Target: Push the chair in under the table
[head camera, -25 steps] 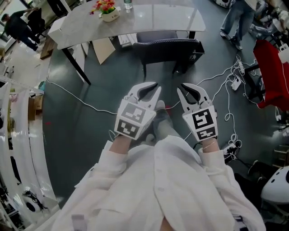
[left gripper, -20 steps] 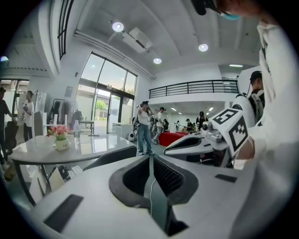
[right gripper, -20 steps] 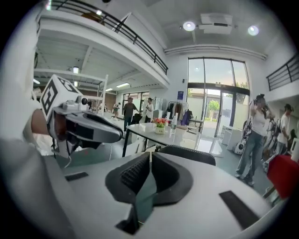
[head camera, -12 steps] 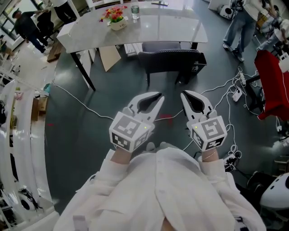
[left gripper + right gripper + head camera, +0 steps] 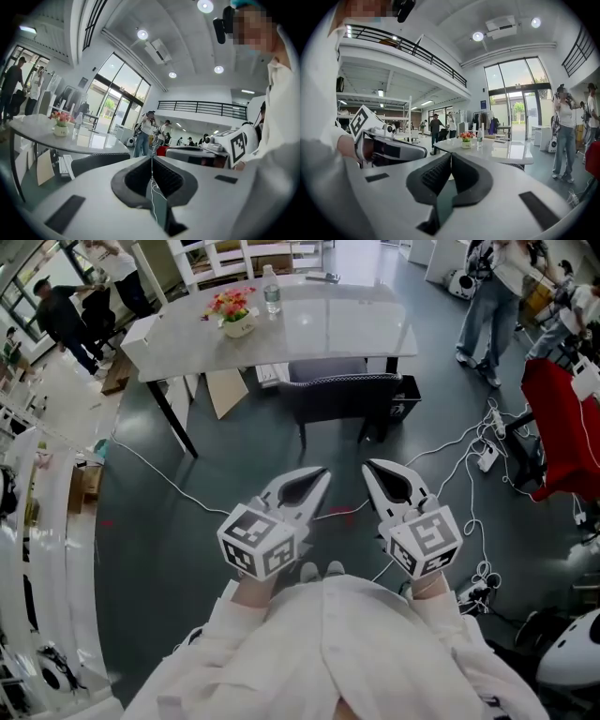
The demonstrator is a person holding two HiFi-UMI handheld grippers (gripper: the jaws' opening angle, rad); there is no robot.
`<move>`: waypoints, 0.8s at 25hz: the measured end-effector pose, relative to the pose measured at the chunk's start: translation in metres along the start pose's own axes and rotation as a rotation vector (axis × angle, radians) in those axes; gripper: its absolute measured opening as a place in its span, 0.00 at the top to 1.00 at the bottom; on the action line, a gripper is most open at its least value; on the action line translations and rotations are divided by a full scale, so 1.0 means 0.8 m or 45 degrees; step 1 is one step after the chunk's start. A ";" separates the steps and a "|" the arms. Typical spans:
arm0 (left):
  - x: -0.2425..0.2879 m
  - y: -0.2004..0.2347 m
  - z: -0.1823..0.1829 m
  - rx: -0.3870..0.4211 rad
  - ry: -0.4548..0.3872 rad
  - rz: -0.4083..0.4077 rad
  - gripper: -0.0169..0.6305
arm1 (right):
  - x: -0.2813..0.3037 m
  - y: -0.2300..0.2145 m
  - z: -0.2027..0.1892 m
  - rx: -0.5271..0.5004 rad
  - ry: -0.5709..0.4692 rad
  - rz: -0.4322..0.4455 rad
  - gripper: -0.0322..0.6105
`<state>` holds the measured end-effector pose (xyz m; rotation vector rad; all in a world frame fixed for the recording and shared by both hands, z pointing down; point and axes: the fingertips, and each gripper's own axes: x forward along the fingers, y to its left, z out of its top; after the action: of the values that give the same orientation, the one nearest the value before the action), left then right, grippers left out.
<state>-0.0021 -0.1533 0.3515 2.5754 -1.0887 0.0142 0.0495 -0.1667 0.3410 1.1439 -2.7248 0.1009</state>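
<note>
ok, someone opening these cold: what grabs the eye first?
The left gripper and right gripper, each with its marker cube, fill the head view's foreground, jaws shut on nothing, the left's having just closed. Beyond them a dark chair stands at the near edge of a pale table, apart from both grippers. On the table sit a flower pot and a bottle; white cables sprawl over the floor at right.
</note>
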 end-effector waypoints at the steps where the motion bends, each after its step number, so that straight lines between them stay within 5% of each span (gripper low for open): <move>1: 0.002 -0.002 -0.001 -0.004 0.005 -0.003 0.95 | -0.001 0.000 0.001 0.001 -0.003 0.004 0.90; 20: 0.015 -0.015 -0.023 -0.033 0.098 -0.014 0.95 | -0.010 0.002 -0.013 0.064 0.013 -0.012 0.90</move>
<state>0.0169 -0.1483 0.3670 2.5354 -1.0399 0.0952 0.0556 -0.1588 0.3499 1.1666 -2.7221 0.1740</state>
